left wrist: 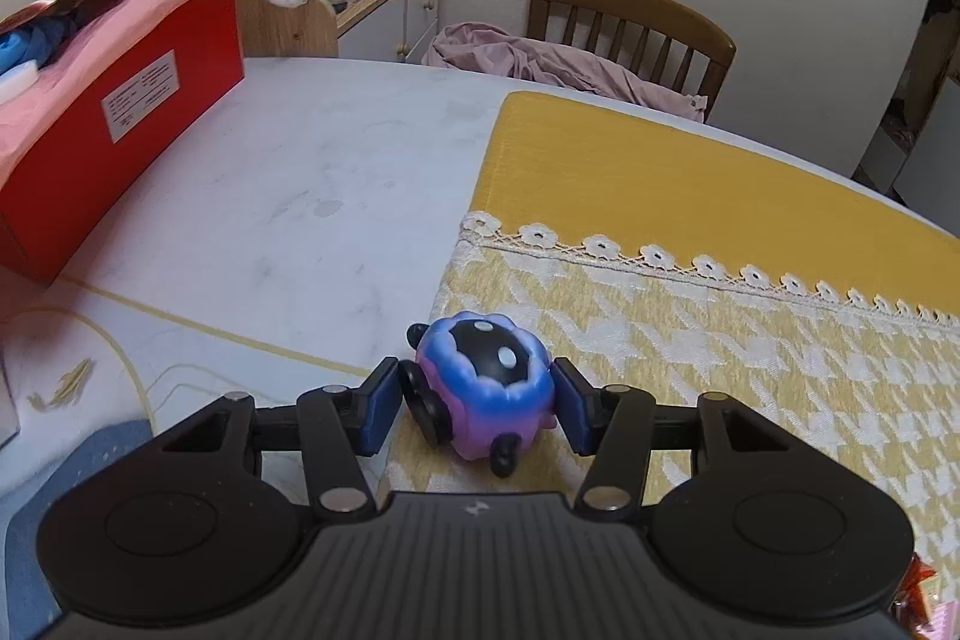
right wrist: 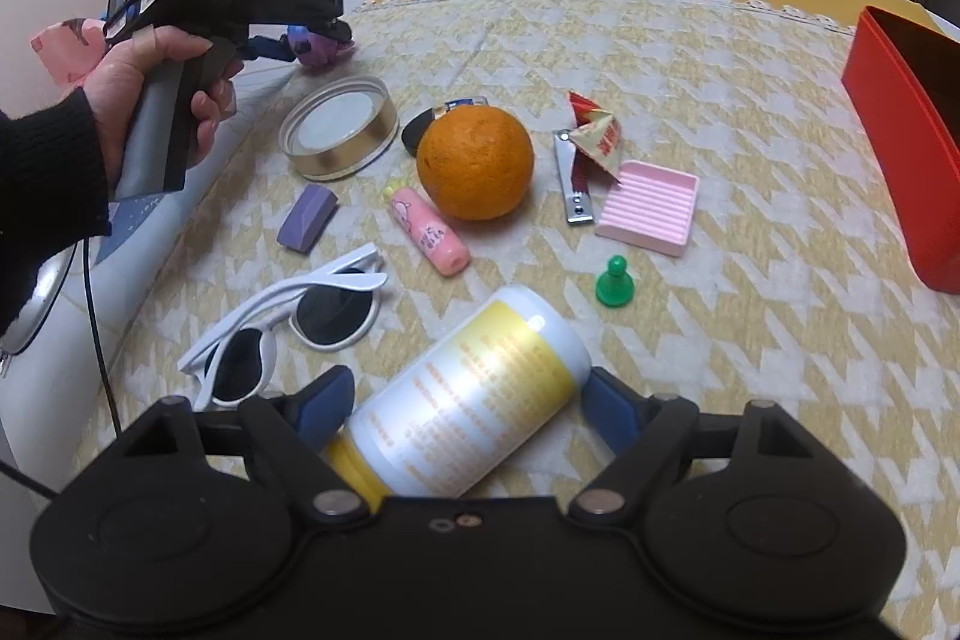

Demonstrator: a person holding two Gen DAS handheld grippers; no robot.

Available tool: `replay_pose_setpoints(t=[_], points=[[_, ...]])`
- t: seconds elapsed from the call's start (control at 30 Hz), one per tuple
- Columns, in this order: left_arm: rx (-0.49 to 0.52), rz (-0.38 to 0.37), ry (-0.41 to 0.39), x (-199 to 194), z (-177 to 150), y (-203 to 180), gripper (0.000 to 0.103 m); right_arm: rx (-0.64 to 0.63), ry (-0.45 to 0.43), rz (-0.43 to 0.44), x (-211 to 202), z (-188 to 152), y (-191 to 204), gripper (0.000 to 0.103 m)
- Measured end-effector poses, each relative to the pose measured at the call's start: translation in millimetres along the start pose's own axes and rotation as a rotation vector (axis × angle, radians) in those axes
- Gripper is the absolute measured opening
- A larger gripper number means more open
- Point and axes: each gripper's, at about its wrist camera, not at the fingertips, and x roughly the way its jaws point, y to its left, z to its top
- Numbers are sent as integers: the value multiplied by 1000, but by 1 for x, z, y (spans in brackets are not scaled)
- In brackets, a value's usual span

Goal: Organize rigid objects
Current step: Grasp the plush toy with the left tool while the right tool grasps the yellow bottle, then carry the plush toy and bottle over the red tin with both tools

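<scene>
a long red box (right wrist: 900, 112) stood open at the far right of the table; what lay inside it could not be seen. another red box (left wrist: 120, 112), far left, was heaped with pink cloth (left wrist: 108, 34). a shallow round gold-rimmed tin (right wrist: 342, 127) sat empty near the orange (right wrist: 475, 163), and a small pink ridged tray (right wrist: 651, 208) held nothing.

the left gripper (left wrist: 477, 400) had its blue pads on either side of a blue-and-purple squishy ball toy with black spots (left wrist: 486, 388), right at the left edge of the yellow-and-white houndstooth cloth (left wrist: 720, 370); whether the pads were actually pressing it i couldn't tell. the right gripper (right wrist: 462, 400) straddled a white bottle with a yellow label (right wrist: 474, 400) lying on its side, the pads close by but not plainly gripping.

bare white marble tabletop (left wrist: 300, 172) lay open to the left. white sunglasses (right wrist: 288, 328) and a green pawn (right wrist: 612, 280) lay near the bottle.
</scene>
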Motion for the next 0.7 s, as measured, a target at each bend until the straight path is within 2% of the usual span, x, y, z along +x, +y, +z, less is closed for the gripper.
replay_pose_setpoints(t=[0.03,0.23,0.47,0.7], points=[[3,4,-1,-3,-1,0,53,3,-8,5,-3,-1,-1,67],[43,26,-5,-33,-16,-5,52,20,-43,12,-14,-9,-7,55],[61,-7,-18,-87,-39,-11,52,62,-106,12,-33,-20,-16,49],[111,-75,-26,-146,-55,-23,52,173,-170,18,-58,-27,-35,47]])
